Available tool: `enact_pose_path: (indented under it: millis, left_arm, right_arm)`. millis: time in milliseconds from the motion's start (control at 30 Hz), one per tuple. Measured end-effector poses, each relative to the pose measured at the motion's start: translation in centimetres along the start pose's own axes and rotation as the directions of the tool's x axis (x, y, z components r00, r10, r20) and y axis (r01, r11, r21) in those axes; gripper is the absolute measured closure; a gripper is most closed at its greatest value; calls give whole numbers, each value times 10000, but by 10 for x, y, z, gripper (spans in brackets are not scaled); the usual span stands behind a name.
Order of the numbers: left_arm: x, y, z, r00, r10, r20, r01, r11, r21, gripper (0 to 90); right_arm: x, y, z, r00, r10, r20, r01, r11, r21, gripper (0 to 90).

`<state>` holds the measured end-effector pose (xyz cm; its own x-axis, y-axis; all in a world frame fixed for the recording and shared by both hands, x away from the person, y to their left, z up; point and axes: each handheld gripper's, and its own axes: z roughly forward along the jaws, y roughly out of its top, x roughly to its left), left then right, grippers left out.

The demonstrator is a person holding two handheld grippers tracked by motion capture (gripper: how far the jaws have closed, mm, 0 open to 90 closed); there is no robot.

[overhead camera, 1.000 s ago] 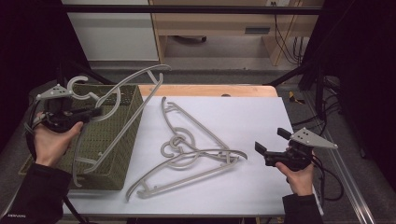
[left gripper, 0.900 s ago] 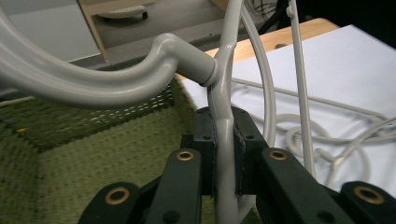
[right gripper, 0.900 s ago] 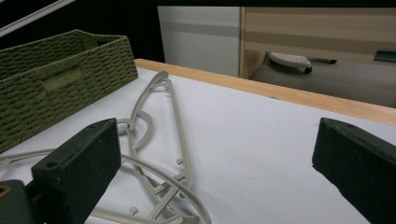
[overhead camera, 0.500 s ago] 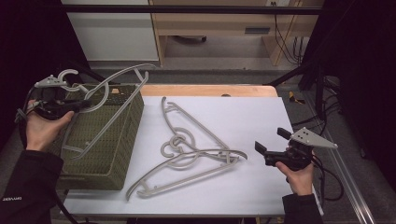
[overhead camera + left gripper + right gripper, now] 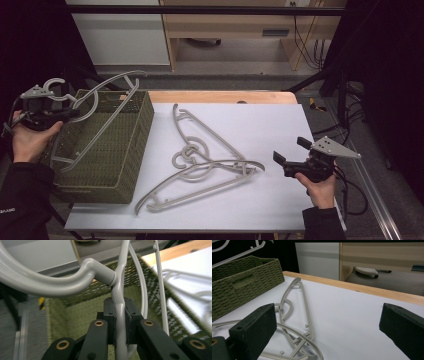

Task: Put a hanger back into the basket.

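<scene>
The left gripper clamps a grey hanger by its neck, holding it tilted over the green woven basket. Right of the basket, two more hangers lie crossed on the white tabletop. Beyond them the right gripper hovers with jaws spread wide, holding nothing.

The worktop is covered by a white surface, and a strip of bare wood is seen along its far edge. A green woven basket is placed at the left edge (it hangs slightly over the near left corner). Two grey hangers are laid flat near the middle, crossed over each other, just beside the basket. The right part of the worktop is left bare.
</scene>
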<state>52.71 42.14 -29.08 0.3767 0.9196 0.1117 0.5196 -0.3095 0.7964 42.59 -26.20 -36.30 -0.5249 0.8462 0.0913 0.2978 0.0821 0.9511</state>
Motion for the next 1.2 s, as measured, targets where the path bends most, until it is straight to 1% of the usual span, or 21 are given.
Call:
enact_pose_path:
  millis: [33,67,133,233,333,433,467,533,700,767,800,833,900,933,967,1033,1100,1200]
  left_arm:
    - [0,0,0,10000,0,0,0,10000,0,823]
    - [2,-2,2,9998,35,-171,-34,10000,83,823]
    - [4,-3,3,9998,33,-211,-31,10000,94,823]
    - [7,-7,8,9994,160,-297,-152,9995,268,823]
    - [9,-10,13,9981,416,-454,-389,9975,583,823]
    - [11,-15,16,9966,528,-631,-475,9955,822,823]
    - [12,-17,17,9967,562,-589,-510,9948,878,823]
    - [14,-24,18,9969,610,-506,-567,9950,825,823]
    - [15,-30,19,9968,695,-384,-664,9948,769,822]
    - [15,-31,21,9946,942,-440,-895,9910,993,822]
    - [14,-33,22,9924,1138,-466,-1077,9873,1166,822]
    - [13,-34,25,9900,1349,-422,-1271,9804,1507,822]
    - [11,-38,29,9889,1430,-414,-1346,9777,1614,819]
    - [10,-40,31,9896,1390,-359,-1318,9789,1563,817]
    - [6,-41,35,9913,1295,-241,-1240,9790,1620,813]
    - [3,-42,40,9921,1241,-202,-1182,9752,1871,810]
    - [2,-43,43,9925,1204,-224,-1139,9749,1915,807]
    - [-1,-47,51,9942,1032,-308,-943,9721,2146,801]
  right_arm:
    - [0,0,0,10000,18,-24,-18,10000,-11,14]
    - [0,0,0,10000,23,-2,-23,10000,-42,14]
    - [0,0,0,10000,24,-2,-24,10000,-28,14]
    - [0,0,0,10000,-23,-26,22,10000,-21,14]
    - [0,0,0,10000,-14,-19,14,10000,37,15]
    - [-1,-1,1,10000,22,-19,-22,10000,31,14]
    - [-1,-1,1,10000,26,-28,-26,10000,44,14]
    - [-1,-1,1,10000,31,-26,-30,10000,41,14]
    - [0,-1,1,10000,24,6,-24,10000,67,14]
    - [-1,-1,1,10000,33,-6,-33,10000,48,14]
    - [-1,-1,1,10000,33,-6,-33,10000,48,14]
    - [-1,-1,1,10000,26,-11,-26,10000,48,15]
    - [-1,-1,1,10000,16,-22,-16,10000,53,15]
    - [-1,-1,1,10000,22,-29,-21,10000,52,15]
    - [-1,-1,1,10000,44,-10,-44,10000,45,15]
    - [0,-1,2,10000,-8,7,8,10000,58,14]
    - [0,-1,2,10000,-21,-13,21,10000,70,14]
    - [0,-1,2,10000,9,-10,-9,10000,50,14]
